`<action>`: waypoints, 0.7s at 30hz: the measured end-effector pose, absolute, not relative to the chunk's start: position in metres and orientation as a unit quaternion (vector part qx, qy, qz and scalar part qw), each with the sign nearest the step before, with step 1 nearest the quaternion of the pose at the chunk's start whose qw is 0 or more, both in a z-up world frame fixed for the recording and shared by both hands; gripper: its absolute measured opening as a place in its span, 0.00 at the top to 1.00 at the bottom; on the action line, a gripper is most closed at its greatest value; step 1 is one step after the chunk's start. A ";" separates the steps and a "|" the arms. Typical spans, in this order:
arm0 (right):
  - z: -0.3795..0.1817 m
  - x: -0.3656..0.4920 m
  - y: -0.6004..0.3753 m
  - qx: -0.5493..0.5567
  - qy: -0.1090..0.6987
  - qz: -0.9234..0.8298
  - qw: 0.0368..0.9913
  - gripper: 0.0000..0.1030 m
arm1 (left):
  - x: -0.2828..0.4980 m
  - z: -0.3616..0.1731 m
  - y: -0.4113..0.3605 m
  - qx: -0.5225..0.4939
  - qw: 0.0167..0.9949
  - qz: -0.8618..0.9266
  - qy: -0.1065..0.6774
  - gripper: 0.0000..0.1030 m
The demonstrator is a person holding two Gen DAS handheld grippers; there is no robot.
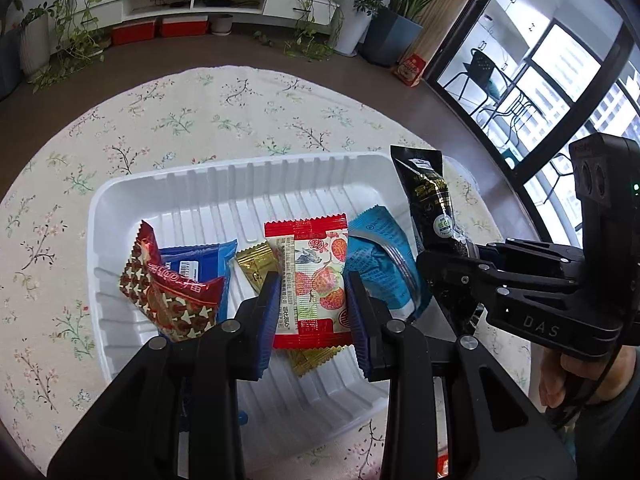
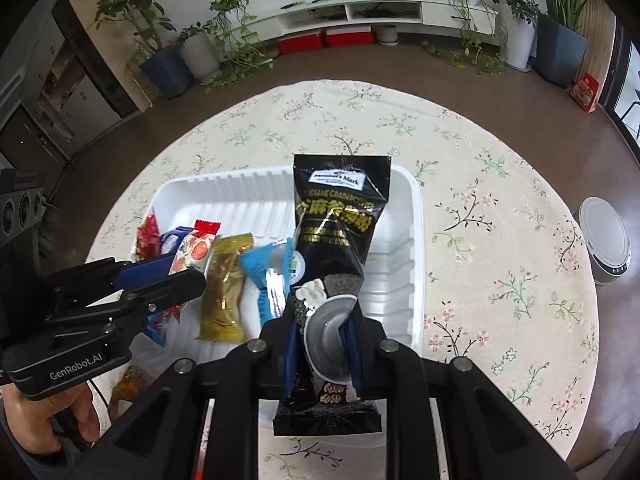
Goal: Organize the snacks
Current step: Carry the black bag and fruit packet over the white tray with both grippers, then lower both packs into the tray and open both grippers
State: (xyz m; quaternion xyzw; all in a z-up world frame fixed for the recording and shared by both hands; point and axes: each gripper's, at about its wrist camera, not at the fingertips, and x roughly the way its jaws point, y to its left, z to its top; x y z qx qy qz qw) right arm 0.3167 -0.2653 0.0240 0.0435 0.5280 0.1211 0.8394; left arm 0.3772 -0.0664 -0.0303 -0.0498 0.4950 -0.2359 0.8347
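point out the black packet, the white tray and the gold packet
black packet point(image 2: 340, 208): right wrist view, on its printed front above the jaws.
white tray point(image 1: 248, 176): left wrist view, on its ribbed far wall.
gold packet point(image 2: 224, 280): right wrist view, on its middle.

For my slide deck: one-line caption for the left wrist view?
Left gripper holds a red-edged fruit-print snack packet over the white ribbed plastic tray; right gripper brings a black pouch.

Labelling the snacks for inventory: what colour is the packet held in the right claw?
Black with gold lettering; clearest in the right wrist view.
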 end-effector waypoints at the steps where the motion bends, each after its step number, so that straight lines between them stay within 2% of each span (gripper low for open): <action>1: 0.022 0.318 -0.265 0.042 0.531 0.119 0.838 0.78 | 0.379 -0.034 -0.067 -0.049 0.834 -0.235 0.497 0.71; 12: 0.007 0.327 -0.268 0.026 0.548 0.108 0.829 0.77 | 0.381 -0.054 -0.074 -0.036 0.833 -0.217 0.507 0.70; 16: 0.006 0.329 -0.269 0.025 0.547 0.100 0.830 0.72 | 0.380 -0.055 -0.076 -0.035 0.834 -0.213 0.508 0.69; 19: 0.004 0.329 -0.273 0.027 0.546 0.098 0.831 0.69 | 0.380 -0.054 -0.075 -0.034 0.835 -0.209 0.508 0.61; 21: 0.004 0.328 -0.275 0.026 0.546 0.098 0.832 0.67 | 0.378 -0.053 -0.076 -0.034 0.837 -0.207 0.505 0.59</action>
